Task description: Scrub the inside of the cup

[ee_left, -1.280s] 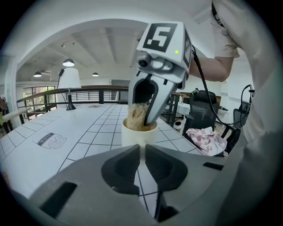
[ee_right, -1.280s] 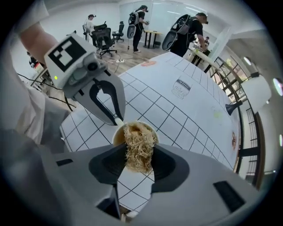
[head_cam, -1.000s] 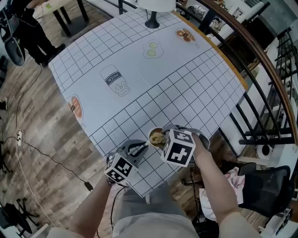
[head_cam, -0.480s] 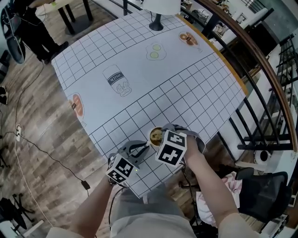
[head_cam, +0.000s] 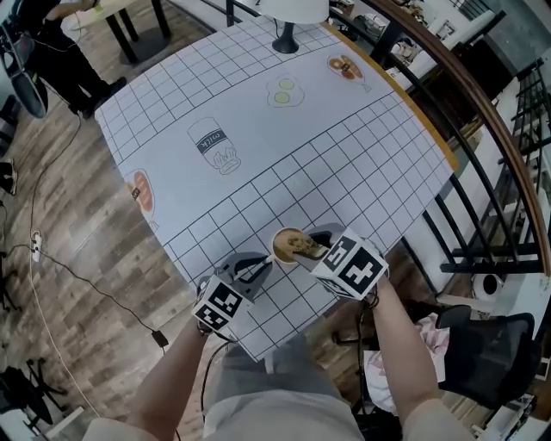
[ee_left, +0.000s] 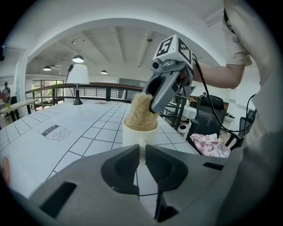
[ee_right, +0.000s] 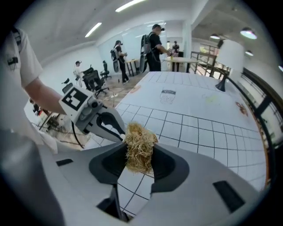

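Cup [ee_left: 140,133] in grip of left tool [ee_left: 140,152]; right tool [ee_right: 140,160], angled down, clamped on scrubber [ee_right: 140,142].

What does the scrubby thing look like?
Look at the near edge of the big checked table, where a small white cup stands. The scrubber, pinched in the right tongs, is the straw-coloured fuzzy wad poking from it.

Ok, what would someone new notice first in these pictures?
A white cup at the near edge of the table, stuffed with a straw-coloured scrubber. The right gripper clamps the scrubber from above; the left gripper holds the cup. A lamp stands at the far edge.
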`<move>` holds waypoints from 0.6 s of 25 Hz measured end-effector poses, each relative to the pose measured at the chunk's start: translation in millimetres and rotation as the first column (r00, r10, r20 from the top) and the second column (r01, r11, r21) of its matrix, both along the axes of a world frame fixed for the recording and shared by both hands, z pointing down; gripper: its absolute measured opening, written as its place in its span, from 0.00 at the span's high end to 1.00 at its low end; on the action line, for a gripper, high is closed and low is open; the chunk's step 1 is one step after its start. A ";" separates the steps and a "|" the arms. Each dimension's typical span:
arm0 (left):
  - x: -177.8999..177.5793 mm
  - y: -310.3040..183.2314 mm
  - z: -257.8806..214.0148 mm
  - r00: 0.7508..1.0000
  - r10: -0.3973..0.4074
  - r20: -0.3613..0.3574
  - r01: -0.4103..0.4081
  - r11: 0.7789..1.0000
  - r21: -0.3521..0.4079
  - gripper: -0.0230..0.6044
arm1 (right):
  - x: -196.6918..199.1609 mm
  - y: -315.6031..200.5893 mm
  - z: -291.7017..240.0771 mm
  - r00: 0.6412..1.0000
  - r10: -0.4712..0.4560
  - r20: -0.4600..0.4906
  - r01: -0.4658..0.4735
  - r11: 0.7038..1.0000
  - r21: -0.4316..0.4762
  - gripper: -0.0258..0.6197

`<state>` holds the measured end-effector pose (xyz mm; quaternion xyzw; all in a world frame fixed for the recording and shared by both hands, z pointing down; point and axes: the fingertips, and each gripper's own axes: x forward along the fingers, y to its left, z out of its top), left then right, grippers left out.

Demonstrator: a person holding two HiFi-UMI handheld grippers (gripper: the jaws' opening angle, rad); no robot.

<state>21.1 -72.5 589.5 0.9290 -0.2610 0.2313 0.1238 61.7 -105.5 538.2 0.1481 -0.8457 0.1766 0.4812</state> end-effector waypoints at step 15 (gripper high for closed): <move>-41.4 -6.4 -84.4 0.975 -0.204 -0.087 0.206 0.978 0.016 0.88 | 15.4 -2.7 -84.0 0.907 0.262 0.331 -0.332 0.927 0.176 0.73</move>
